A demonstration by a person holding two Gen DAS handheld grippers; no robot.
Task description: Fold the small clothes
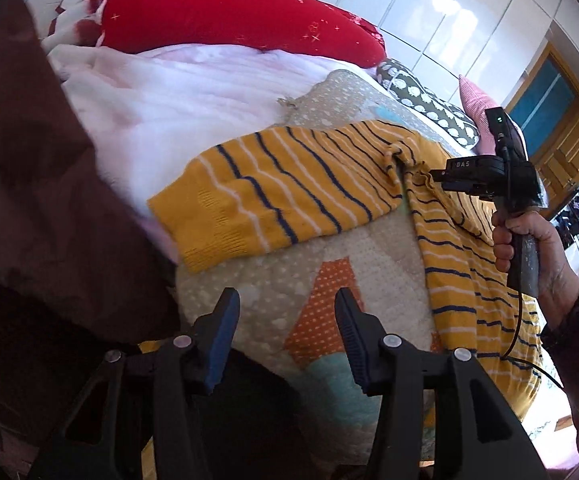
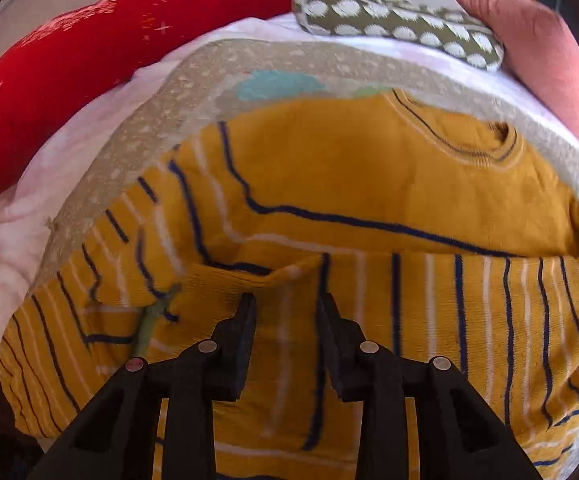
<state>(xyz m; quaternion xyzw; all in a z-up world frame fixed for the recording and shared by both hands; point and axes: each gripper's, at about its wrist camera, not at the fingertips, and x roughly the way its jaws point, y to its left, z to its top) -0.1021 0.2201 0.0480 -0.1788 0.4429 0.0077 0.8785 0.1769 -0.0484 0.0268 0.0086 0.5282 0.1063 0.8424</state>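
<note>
Sweater: your mustard striped sweater (image 1: 289, 184) is lying spread on the patchwork quilt (image 1: 329, 276), one sleeve reaching out flat toward the pink blanket (image 1: 161, 92), its ribbed cuff sitting at the quilt's edge.
Neckline: in the right wrist view the collar (image 2: 477, 140) is facing away from you, toward the pillows.
Left tool: your left gripper (image 1: 285, 312) is hanging above bare quilt just short of the sleeve, its jaws standing apart with nothing between them.
Right tool: your right gripper (image 2: 285, 312) is pointing steeply down over the sweater body, its jaws parted by a narrow gap; in its own view the knit is lying beneath the tips, not pinched. In the left wrist view its tip is sitting right at a bunched ridge of fabric near the armpit, though contact is too hard to judge there.
Right hand: your hand (image 1: 529, 240) is gripping the tool's handle, a cable trailing down over the sweater.
Surroundings: a red pillow (image 1: 229, 12), a green dotted cushion (image 2: 401, 24) and a pink cushion (image 2: 529, 52) are lying beyond the quilt.
</note>
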